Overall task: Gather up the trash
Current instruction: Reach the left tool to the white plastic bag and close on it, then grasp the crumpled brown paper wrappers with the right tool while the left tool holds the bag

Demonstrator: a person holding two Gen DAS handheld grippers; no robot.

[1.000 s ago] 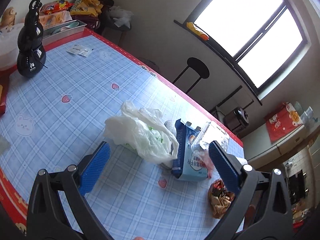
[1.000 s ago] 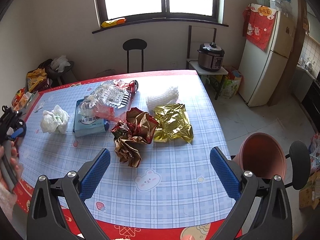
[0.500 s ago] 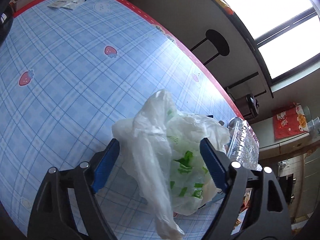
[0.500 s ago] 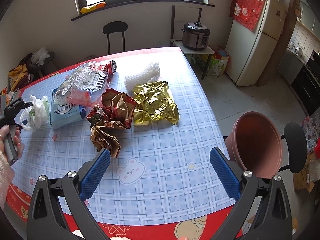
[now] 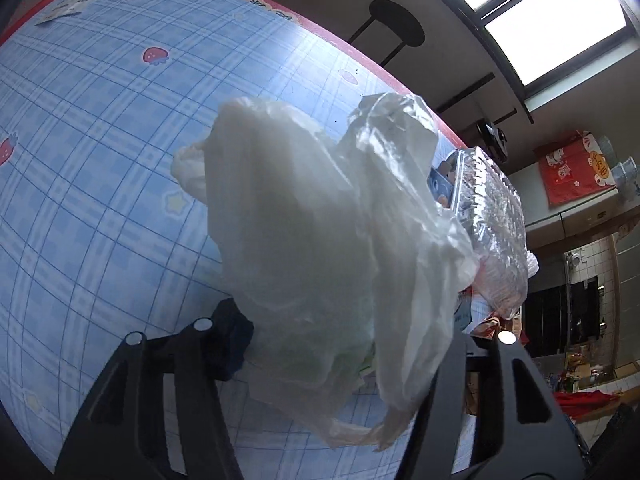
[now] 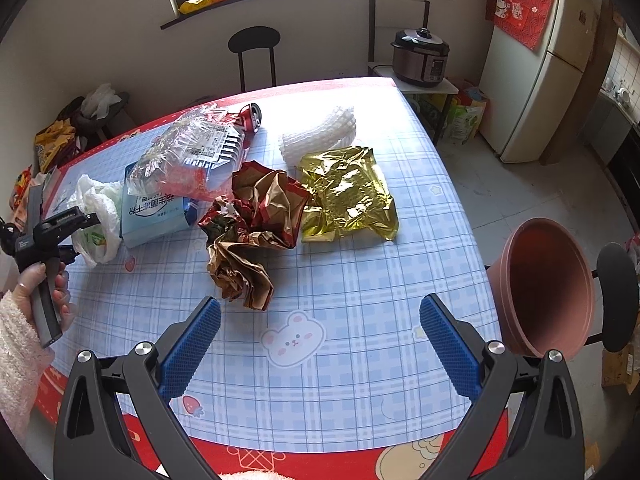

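Two tongs are working over the blue checked surface (image 6: 360,280). The left tongs (image 5: 340,344) are closing around a crumpled white plastic bag (image 5: 320,240), which is filling the middle of the left wrist view and lying between the jaws; whether the pads are pressing it yet, I cannot tell. In the right wrist view that bag (image 6: 96,216) is sitting at the left edge, touching a blue tissue pack (image 6: 156,216). The right tongs (image 6: 320,344) are hanging wide and empty, low in the frame. A terracotta bin (image 6: 540,288) is standing at the right, beside the surface.
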